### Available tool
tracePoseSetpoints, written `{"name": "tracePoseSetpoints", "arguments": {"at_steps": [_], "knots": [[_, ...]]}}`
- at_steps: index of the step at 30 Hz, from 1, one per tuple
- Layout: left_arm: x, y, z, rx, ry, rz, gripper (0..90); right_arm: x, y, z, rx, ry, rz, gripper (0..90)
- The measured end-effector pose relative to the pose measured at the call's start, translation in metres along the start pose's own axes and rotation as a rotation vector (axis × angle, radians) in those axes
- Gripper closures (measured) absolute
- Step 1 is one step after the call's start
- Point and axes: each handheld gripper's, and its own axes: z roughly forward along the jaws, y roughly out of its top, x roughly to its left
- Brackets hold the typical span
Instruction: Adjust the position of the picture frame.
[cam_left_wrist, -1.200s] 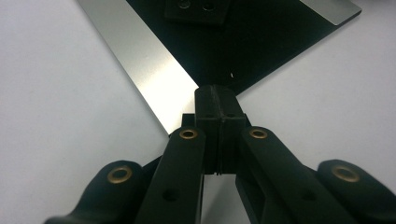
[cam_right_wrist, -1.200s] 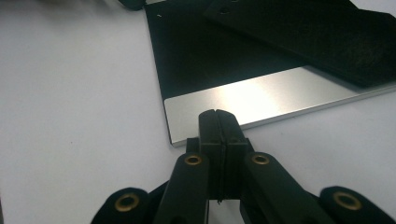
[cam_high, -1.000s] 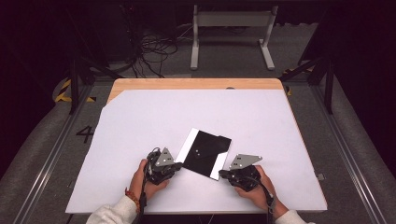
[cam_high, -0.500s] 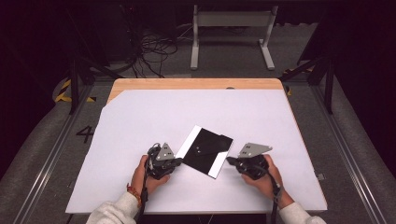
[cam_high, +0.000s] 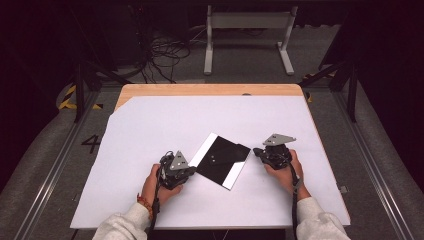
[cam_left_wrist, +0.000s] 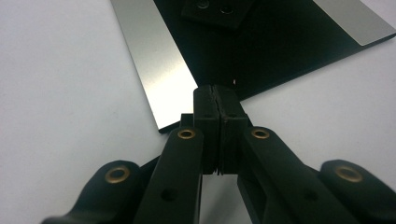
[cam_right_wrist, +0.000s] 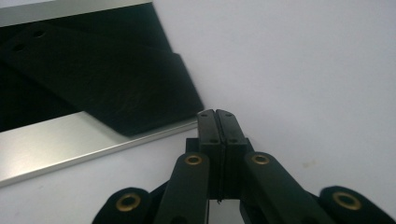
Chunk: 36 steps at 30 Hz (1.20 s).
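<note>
Closed, empty left gripper (cam_left_wrist: 215, 100) tips at the near corner edge of the black plate with silver edge strips (cam_left_wrist: 261, 46), touching or just short of it, plate stretching straight ahead. Closed, empty right gripper (cam_right_wrist: 218, 122) just beside the plate's (cam_right_wrist: 93, 88) corner, plate ahead and to its left, long silver strip (cam_right_wrist: 70, 140) running crosswise. Left likely nearer; no readable writing.

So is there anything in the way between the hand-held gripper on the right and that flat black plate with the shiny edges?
No, nothing visible. The right hand-held gripper, jaws shut, sits just off the black plate's corner, with bare white table between them. The left hand-held gripper, also shut, is already at the plate's near edge.
</note>
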Motion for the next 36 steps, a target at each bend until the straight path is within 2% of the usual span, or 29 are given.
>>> {"name": "tracePoseSetpoints", "arguments": {"at_steps": [2,6,10,12,15,26,30,32,36], "knots": [[0.001,0.000,0.000,0.001,-0.001,0.003,88.6,-0.004,0.000,0.005,0.004,-0.003,0.015,90.0],[0.001,0.001,0.000,0.004,0.001,0.004,88.7,-0.005,0.004,0.009,0.008,-0.017,0.005,90.0],[0.002,0.001,0.001,0.003,0.004,-0.003,88.3,-0.006,0.008,0.013,0.008,-0.012,-0.003,90.0],[0.003,0.001,0.000,0.006,0.015,-0.001,87.5,-0.006,0.009,0.015,0.009,0.011,0.003,90.0],[0.006,0.000,-0.001,0.008,0.023,-0.015,85.5,-0.004,0.011,0.016,0.019,0.012,-0.019,90.0],[0.013,0.001,0.000,0.008,0.023,-0.042,85.7,-0.012,0.010,0.018,0.015,0.073,-0.013,90.0],[0.016,0.001,0.001,0.007,0.024,-0.041,85.4,-0.011,0.010,0.017,0.022,0.069,-0.025,90.0],[0.018,0.002,0.001,0.010,0.027,-0.026,81.1,-0.012,0.009,0.015,0.028,0.104,-0.029,90.0],[0.023,0.003,0.003,0.008,0.028,-0.011,77.2,-0.011,0.008,0.012,0.035,0.131,-0.033,90.0]]}}
